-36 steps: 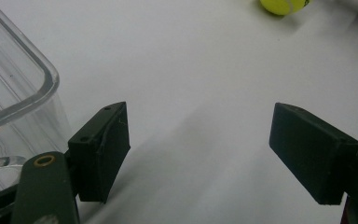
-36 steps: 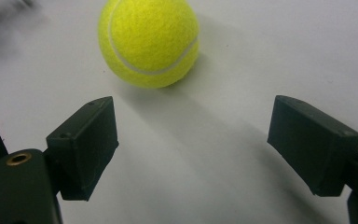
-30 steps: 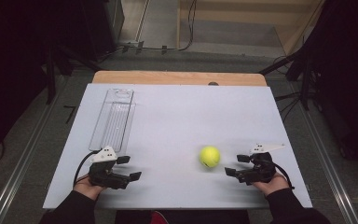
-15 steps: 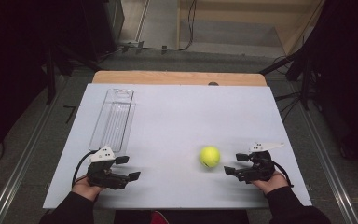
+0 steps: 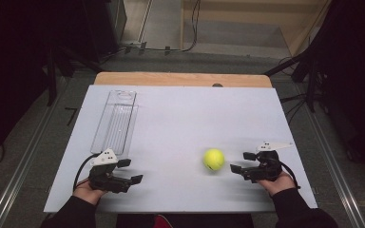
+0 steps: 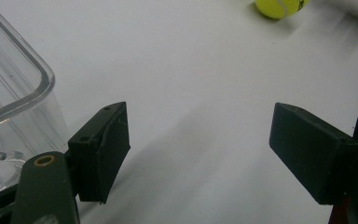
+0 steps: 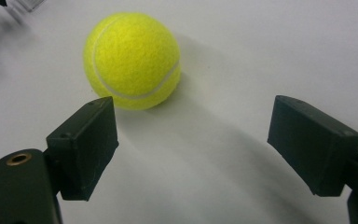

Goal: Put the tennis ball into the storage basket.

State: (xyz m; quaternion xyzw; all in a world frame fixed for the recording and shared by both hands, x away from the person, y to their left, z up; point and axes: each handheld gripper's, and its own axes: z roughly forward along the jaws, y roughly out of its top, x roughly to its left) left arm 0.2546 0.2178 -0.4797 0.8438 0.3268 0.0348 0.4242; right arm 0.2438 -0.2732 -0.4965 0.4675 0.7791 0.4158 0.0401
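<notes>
A yellow tennis ball (image 5: 214,159) lies on the white table (image 5: 180,118), right of centre near the front. My right gripper (image 5: 241,161) rests on the table just right of the ball, pointing left at it, jaws open and empty. In the right gripper view the tennis ball (image 7: 132,60) sits just beyond the right gripper (image 7: 193,140), nearer its left jaw, not touched. My left gripper (image 5: 132,171) lies at the front left, open and empty. In the left gripper view the left gripper (image 6: 198,149) spans bare table, with the tennis ball (image 6: 279,7) far off.
A clear plastic tray (image 5: 115,121) stands lengthwise at the left, its near corner (image 6: 14,88) beside my left jaw. A wooden strip (image 5: 180,79) borders the table's far edge. Dark floor and cables surround the table.
</notes>
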